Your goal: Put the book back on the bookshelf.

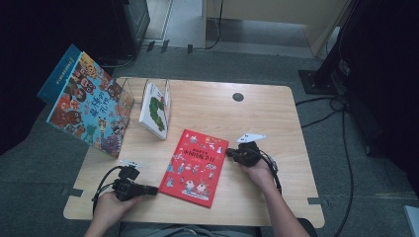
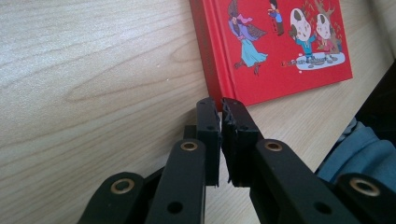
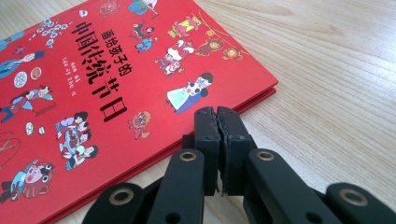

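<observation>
A red picture book [image 1: 195, 166] lies flat in the middle of the wooden table [image 1: 276, 123], cover up. My left gripper [image 1: 156, 190] lies low at the book's near left corner, shut, its tips just at the spine edge. In the left gripper view the shut left gripper [image 2: 220, 103] points at the red book [image 2: 275, 46] corner with nothing between the jaws. My right gripper [image 1: 228, 152] is shut at the book's right edge. In the right gripper view the right gripper [image 3: 217, 112] sits over the cover edge of the book [image 3: 93, 93], pads together and empty.
A clear book stand [image 1: 148, 101] at the back left holds a white book with a green caterpillar [image 1: 155, 109]. A large colourful book [image 1: 86, 103] leans off the table's left edge. A dark round hole [image 1: 238, 97] marks the far side. Cables [image 1: 336, 113] trail on the floor at right.
</observation>
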The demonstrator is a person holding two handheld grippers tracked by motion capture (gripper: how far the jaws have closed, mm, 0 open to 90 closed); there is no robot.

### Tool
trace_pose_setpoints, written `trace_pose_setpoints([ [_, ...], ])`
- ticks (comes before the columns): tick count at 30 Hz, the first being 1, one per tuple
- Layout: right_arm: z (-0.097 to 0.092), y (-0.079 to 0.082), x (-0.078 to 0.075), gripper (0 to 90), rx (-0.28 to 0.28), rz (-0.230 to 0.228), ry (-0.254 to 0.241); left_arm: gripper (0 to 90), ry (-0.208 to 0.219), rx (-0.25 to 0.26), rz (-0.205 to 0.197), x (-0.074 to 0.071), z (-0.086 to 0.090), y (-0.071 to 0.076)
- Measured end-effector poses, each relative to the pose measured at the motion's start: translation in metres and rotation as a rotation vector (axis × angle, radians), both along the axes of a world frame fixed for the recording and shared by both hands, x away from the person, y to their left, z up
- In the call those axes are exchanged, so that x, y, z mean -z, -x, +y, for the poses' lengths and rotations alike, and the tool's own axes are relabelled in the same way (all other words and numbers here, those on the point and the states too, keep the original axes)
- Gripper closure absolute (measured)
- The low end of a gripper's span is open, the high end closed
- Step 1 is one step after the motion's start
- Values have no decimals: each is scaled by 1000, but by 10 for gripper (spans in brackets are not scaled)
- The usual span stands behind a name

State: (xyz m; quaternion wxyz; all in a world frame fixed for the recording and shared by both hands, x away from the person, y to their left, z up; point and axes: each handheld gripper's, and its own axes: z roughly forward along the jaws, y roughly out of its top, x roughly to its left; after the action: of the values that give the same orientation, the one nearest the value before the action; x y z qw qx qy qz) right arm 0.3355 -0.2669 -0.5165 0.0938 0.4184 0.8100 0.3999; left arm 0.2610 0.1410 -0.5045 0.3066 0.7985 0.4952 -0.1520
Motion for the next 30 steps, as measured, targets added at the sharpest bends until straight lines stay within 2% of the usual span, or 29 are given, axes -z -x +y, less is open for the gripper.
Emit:
trace_pose_setpoints([
  [12,-2,6,-1,874,-18,21,9,872,17,19,4,2,-15,-6],
  [23,0,19,-2,873,-33,2,13,871,26,55,-6,3,-35,-14],
  [30,-4,24,-2,865,-13,0,9,872,20,72,-14,2,-44,-19],
])
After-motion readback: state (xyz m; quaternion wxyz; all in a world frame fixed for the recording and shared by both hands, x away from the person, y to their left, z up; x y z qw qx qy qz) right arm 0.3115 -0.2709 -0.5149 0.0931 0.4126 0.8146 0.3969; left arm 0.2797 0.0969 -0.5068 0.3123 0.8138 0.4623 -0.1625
